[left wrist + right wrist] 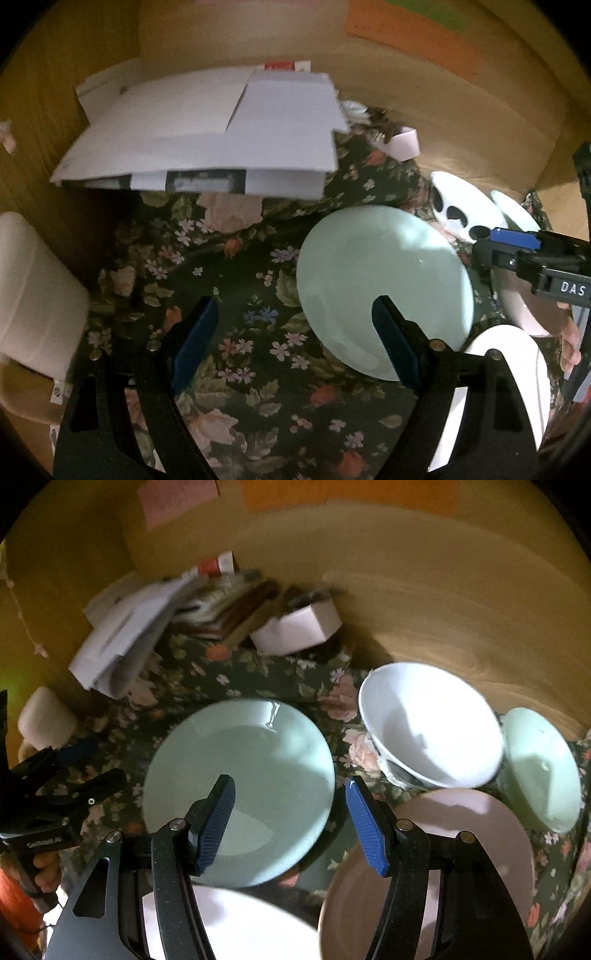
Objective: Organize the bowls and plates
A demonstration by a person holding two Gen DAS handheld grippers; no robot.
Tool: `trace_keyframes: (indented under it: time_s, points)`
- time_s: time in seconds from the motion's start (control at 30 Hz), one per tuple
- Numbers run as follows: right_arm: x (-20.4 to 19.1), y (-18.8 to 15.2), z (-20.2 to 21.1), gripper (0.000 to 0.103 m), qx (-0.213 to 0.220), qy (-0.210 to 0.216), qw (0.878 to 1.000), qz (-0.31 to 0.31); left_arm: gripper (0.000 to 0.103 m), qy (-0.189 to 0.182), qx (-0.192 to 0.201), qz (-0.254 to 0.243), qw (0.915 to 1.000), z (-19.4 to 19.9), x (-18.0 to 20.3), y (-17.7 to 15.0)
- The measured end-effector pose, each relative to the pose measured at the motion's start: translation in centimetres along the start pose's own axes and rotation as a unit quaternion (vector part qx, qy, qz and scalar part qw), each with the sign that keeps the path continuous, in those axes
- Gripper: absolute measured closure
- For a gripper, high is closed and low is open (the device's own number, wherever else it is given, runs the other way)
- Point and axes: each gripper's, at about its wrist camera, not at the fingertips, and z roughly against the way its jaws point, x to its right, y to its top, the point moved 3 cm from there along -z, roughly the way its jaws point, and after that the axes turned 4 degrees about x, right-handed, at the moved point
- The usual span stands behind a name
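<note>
Left hand-held gripper [295, 332] hangs spread wide over the floral cloth [236, 288] on the counter, nothing between its pads; its right finger overlaps the pale green plate [384, 280]. Right hand-held gripper [291, 819] is spread too, empty, above that same green plate [240, 775]. Pinkish plate [461, 834] lies just right of it, white plate [236, 923] at the near edge. White bowl [432, 723] sits behind, small green bowl [539, 768] beside it. Papers [207, 136] piled at the back.

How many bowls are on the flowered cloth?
2. A white bowl stands right of the pale green plate; a pale green bowl stands at its right. Others may be hidden.
</note>
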Motion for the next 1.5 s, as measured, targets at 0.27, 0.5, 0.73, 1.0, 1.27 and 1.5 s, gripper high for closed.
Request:
trace_keyframes:
  time_s: [0.27,0.5,0.73,1.0,1.27,1.5]
  points:
    - [-0.2,0.8,-3.5,0.06,-0.053,-0.006,0.998,0.015,0.034,-0.013,-0.03,0.005,0.9995,-2.8,-0.7,-0.6]
    - [0.0,1.0,-5.2,0.065,-0.081,-0.027,0.996,0.023,0.051,-0.03,-0.045,0.006,0.9985,-4.4,-0.5,-0.7]
    - [-0.5,1.7,-6.3,0.065,-0.1,-0.046,0.993,0.03,0.057,-0.046,-0.051,0.003,0.9977,-5.7,0.3,-0.5]
    - [-2.3,1.1,-7.2,0.065,-0.126,-0.033,0.991,0.042,0.059,-0.051,-0.051,0.015,0.9973,-5.0,-0.9,-0.8]
    - [-5.3,0.6,-7.2,0.065,-0.116,0.007,0.993,0.029,0.067,-0.039,-0.062,0.038,0.9966,-4.1,-3.4,-1.8]
    - [-7.1,-0.6,-6.9,0.065,-0.095,0.037,0.995,-0.001,0.067,-0.037,-0.07,0.033,0.9963,-4.1,-3.8,-2.0]
